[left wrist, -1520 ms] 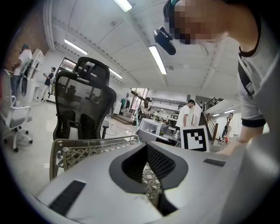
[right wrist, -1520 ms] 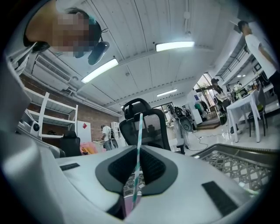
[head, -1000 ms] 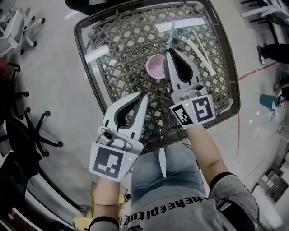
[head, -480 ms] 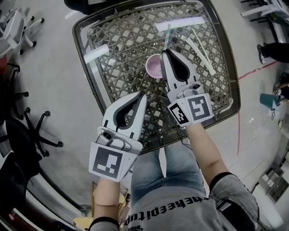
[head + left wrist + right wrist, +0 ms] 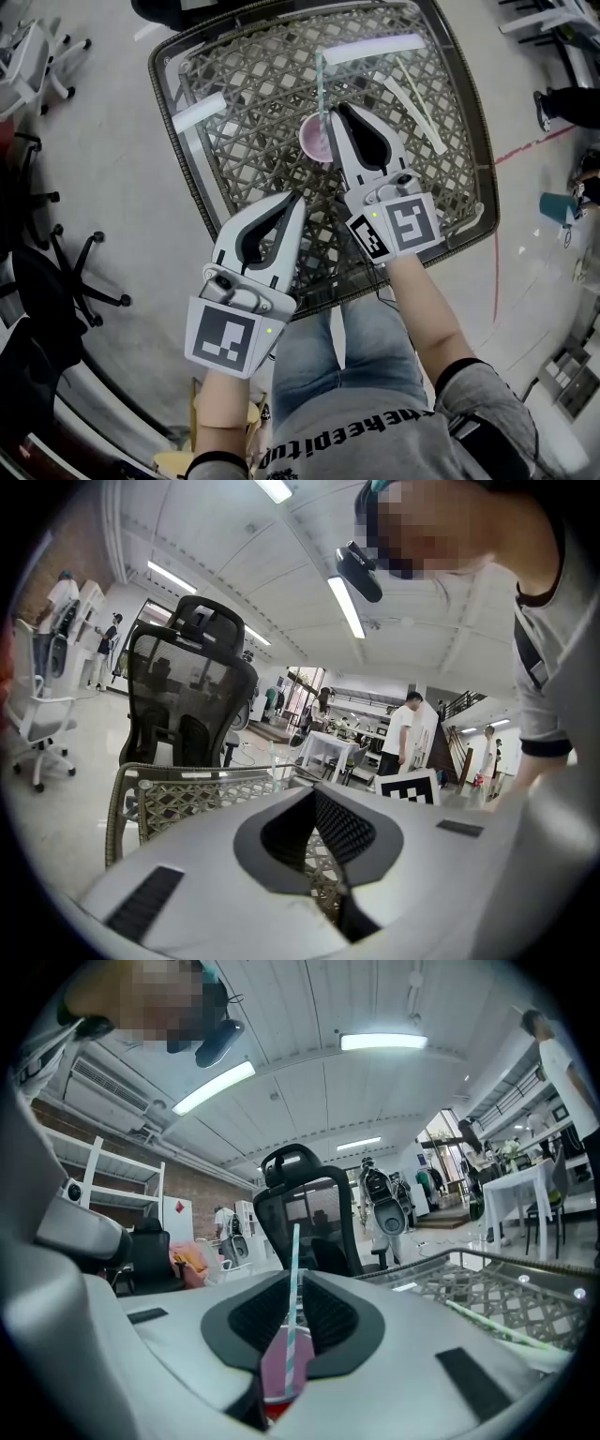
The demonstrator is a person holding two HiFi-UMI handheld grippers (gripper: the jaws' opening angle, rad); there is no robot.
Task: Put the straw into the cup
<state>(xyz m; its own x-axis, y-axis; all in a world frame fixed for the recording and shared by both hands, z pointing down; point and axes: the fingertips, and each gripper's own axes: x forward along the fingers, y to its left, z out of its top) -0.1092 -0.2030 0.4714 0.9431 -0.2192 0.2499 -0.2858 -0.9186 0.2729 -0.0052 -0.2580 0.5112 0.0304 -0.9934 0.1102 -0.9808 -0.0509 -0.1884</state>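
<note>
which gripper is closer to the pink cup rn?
Right. The right gripper, shut on the straw, has its tips right at the cup rim. The left gripper is shut and empty, lower in the head view, well apart from the cup.

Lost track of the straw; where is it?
Head view, upper centre: the straw is pinched in the right gripper, its lower end at the pink cup.

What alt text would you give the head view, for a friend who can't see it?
Seen from above, the right gripper pinches a striped straw upright, its lower end at a pink cup on a glass-topped wicker table. The left gripper rests shut and empty near the table's front edge.
</note>
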